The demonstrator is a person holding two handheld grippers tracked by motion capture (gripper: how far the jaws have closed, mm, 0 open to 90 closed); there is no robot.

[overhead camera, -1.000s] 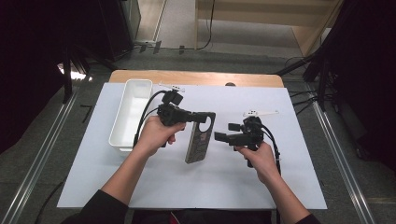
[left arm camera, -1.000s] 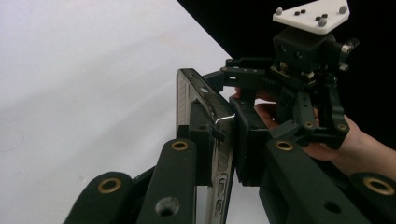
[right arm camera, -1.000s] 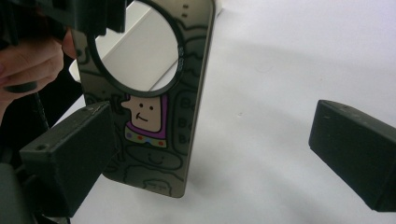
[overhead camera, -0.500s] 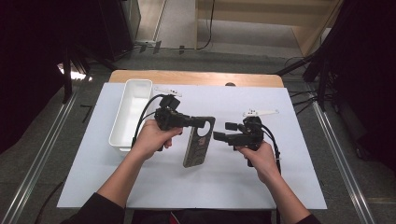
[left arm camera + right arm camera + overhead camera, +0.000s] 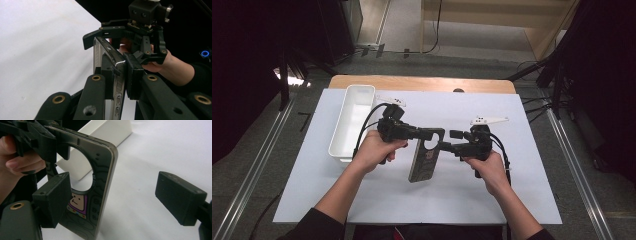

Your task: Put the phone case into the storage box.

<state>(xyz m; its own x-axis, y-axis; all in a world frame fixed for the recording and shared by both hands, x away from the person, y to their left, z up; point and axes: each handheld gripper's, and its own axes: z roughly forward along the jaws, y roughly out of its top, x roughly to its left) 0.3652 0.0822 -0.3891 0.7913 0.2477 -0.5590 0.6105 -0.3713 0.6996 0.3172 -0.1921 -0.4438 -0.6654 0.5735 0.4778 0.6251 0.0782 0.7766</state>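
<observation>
A phone in a dark patterned case (image 5: pixel 423 162) with a round cutout is held above the white table mat, standing on edge. My left gripper (image 5: pixel 435 133) is shut on its upper end; in the left gripper view the jaws (image 5: pixel 117 77) clamp the phone's thin edge (image 5: pixel 110 53). My right gripper (image 5: pixel 451 140) is open at the phone's right side. In the right gripper view the phone (image 5: pixel 101 180) stands between the two spread pads (image 5: pixel 53 197), closer to the left one, with the left gripper (image 5: pixel 37 137) gripping it at top left.
A long white tray (image 5: pixel 354 117) lies at the left of the mat, also behind the phone in the right gripper view (image 5: pixel 105 132). The white mat (image 5: pixel 512 190) covers a wooden table (image 5: pixel 422 82). Dark floor and rails surround it.
The left gripper has shifted the phone slightly toward the person, still clamped. The right gripper has edged left, closer to the phone's side.
</observation>
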